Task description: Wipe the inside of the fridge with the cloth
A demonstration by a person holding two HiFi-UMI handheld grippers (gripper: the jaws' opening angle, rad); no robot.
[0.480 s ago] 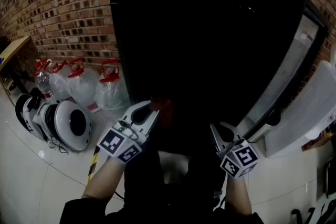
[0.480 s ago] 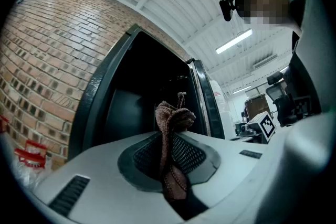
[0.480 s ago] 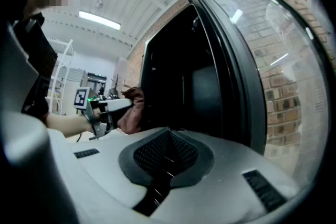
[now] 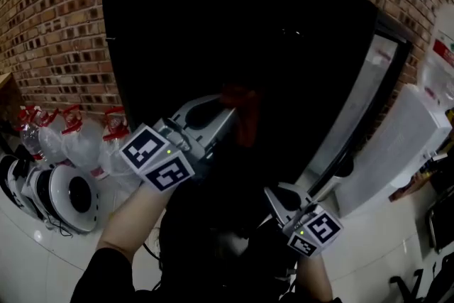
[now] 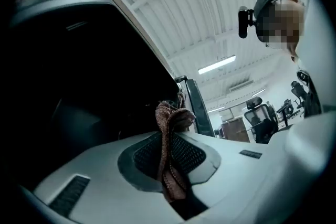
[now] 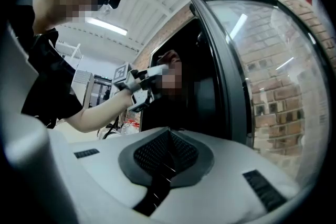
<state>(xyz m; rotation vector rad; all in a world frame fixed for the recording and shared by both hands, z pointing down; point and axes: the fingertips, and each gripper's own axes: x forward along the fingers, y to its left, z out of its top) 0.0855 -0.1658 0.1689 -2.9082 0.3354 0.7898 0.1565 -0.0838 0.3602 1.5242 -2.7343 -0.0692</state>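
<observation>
Left gripper [image 4: 225,118] is sitting centre-left in the head view, angled upward, with its jaws closing tight on the cloth [image 5: 169,134]. In the left gripper view the reddish woven cloth is running up between the two jaws and bunching in a fold above their tips. The cloth is showing as a red patch at the mouth of the fridge [image 4: 284,46], which is filling the upper centre of the head view as a black cavity. The interior is too dark to inspect; the cloth appears to be just short of any inner surface, but contact cannot be confirmed. Right gripper [image 4: 273,199] is hanging at lower centre-right, roughly level, with its jaws pressing together and nothing between them. Just right of it, the fridge's glass door [image 4: 369,103] is standing open, slanting toward the upper right. A white box [image 4: 401,145] is resting beyond the door at the right edge.
</observation>
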